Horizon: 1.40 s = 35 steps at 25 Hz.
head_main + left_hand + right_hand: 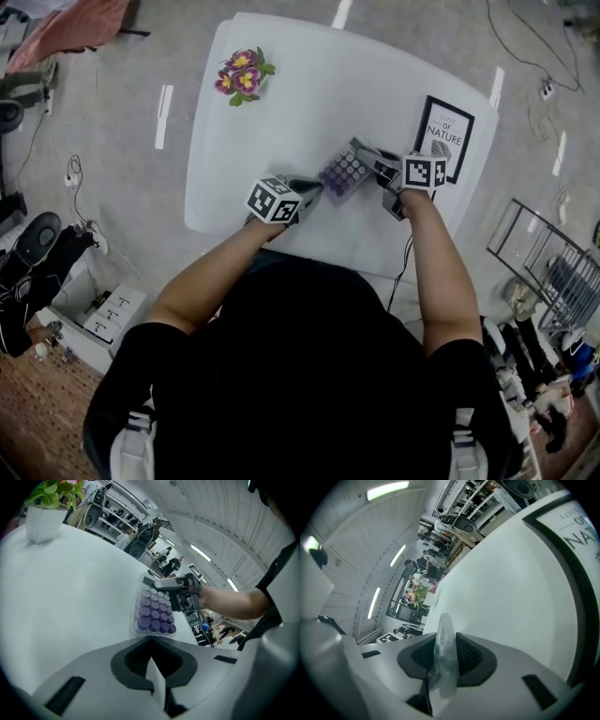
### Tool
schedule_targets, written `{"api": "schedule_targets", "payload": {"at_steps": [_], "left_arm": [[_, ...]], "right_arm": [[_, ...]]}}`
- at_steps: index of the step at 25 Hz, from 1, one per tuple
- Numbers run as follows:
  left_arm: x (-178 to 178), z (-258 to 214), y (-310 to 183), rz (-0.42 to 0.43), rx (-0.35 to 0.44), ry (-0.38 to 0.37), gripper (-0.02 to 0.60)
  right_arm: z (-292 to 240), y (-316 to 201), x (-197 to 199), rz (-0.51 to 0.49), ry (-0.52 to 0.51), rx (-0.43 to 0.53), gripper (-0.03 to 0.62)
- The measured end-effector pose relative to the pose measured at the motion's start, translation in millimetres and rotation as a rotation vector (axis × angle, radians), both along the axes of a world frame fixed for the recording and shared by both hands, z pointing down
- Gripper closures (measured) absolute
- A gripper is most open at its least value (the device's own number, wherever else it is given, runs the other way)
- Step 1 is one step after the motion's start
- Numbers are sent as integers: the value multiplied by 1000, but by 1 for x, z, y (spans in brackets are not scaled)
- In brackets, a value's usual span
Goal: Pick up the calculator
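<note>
Our right tool (444,667) has its jaws closed on the clear edge of the calculator (343,172), which stands as a thin pale sliver between the two pads. Our left tool (152,660) has its jaws together with nothing between them, its tip just short of the calculator's near end. The calculator sits between the two tools at the near middle of the white surface (309,103), purple keys up and seemingly tilted; we cannot tell whether it has left the surface. We judge the grasp made and the lift itself mostly left to do. The flower pot (242,75) and the framed print (445,136) stand apart.
</note>
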<state>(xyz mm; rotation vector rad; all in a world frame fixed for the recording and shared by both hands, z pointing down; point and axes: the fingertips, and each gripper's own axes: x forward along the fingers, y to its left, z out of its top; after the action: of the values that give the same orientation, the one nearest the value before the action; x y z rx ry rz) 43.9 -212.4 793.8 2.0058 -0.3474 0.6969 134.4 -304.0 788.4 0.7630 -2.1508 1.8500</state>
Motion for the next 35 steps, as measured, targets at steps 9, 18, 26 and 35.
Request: {"api": "schedule_targets", "payload": {"at_steps": [9, 18, 26, 35], "left_arm": [[-1, -12, -5, -4, 22, -5, 566], [11, -52, 5, 18, 90, 31, 566], [9, -89, 23, 22, 173, 32, 566], [11, -139, 56, -12, 278, 35, 566]], "right_arm": [[-19, -1, 2, 43, 17, 71, 484], [-68, 9, 24, 111, 15, 160, 484], [-115, 40, 54, 165, 26, 247, 484], [-168, 103, 91, 203, 30, 341, 484]]}}
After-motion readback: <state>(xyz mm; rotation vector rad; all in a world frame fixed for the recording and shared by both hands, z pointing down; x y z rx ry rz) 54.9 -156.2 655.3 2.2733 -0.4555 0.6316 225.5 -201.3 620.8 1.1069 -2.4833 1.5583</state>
